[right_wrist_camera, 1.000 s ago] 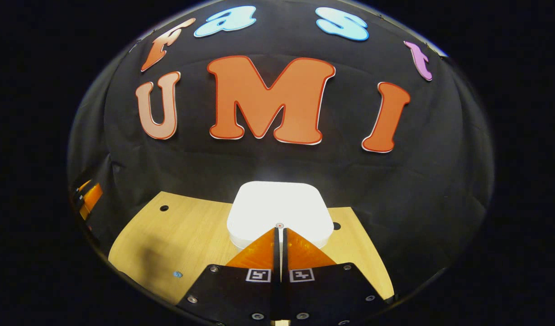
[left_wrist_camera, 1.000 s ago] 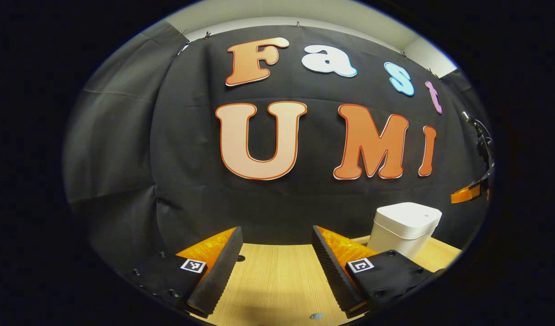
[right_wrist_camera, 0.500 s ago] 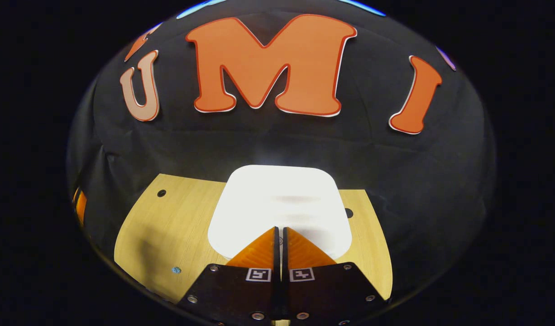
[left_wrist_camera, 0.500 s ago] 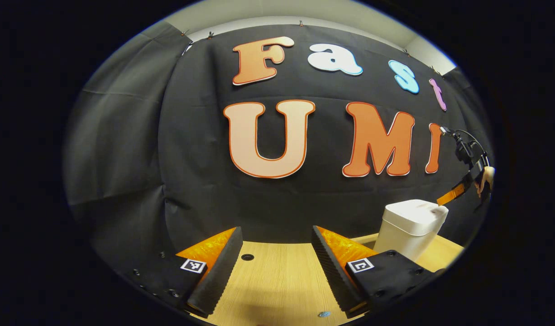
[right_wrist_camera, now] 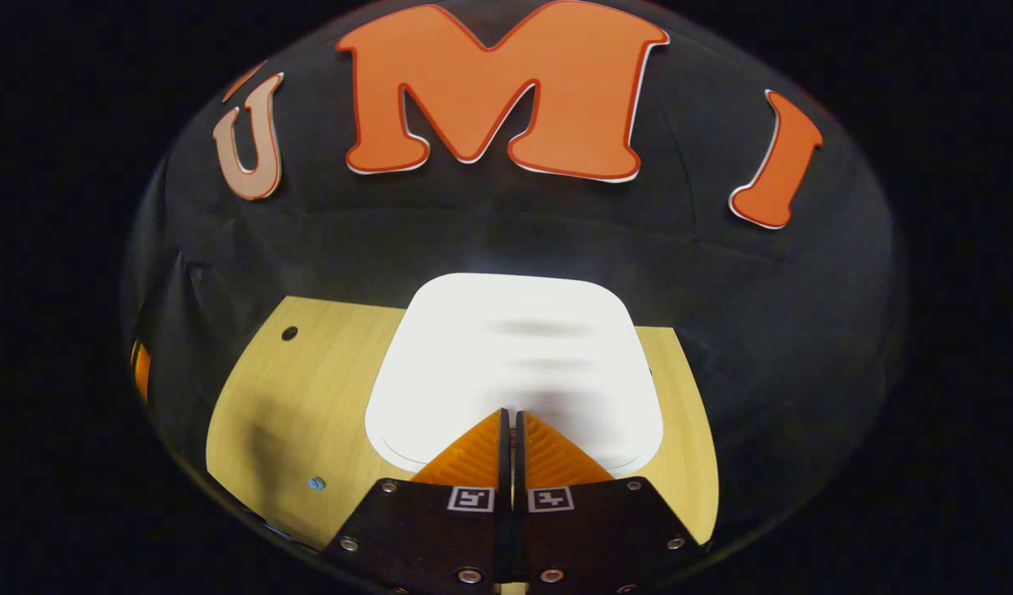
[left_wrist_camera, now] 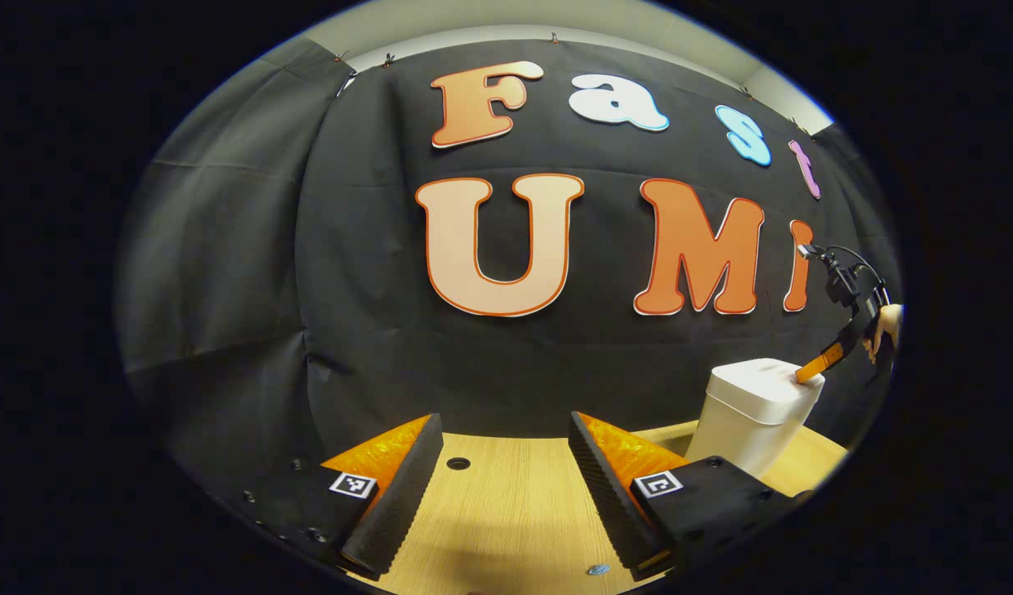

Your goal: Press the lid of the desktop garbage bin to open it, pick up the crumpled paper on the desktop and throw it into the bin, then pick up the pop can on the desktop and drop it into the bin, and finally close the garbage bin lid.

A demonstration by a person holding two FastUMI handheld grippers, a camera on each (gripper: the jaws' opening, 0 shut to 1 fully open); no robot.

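A white bin [left_wrist_camera: 750, 417] with its lid down stands at the back right of the wooden table [left_wrist_camera: 506, 504] in the left gripper view. My right gripper [left_wrist_camera: 806, 373] comes in from the right there, held by a hand [left_wrist_camera: 885, 326], its closed tips touching the lid's near edge. In the right gripper view the white lid [right_wrist_camera: 515, 364] lies flat below, and my right gripper [right_wrist_camera: 510, 415] is shut with its tips resting on the lid's near part. My left gripper [left_wrist_camera: 498, 450] hovers open over the table, nothing between its fingers.
Small round holes [left_wrist_camera: 458, 464] dot the tabletop near the black cloth wall. A tiny blue speck [right_wrist_camera: 315, 483] lies on the wood left of the bin. The table's back edge meets the cloth just behind the bin.
My right gripper has come down and forward onto the bin lid, which looms larger now. The left gripper has drifted slightly, staying open.
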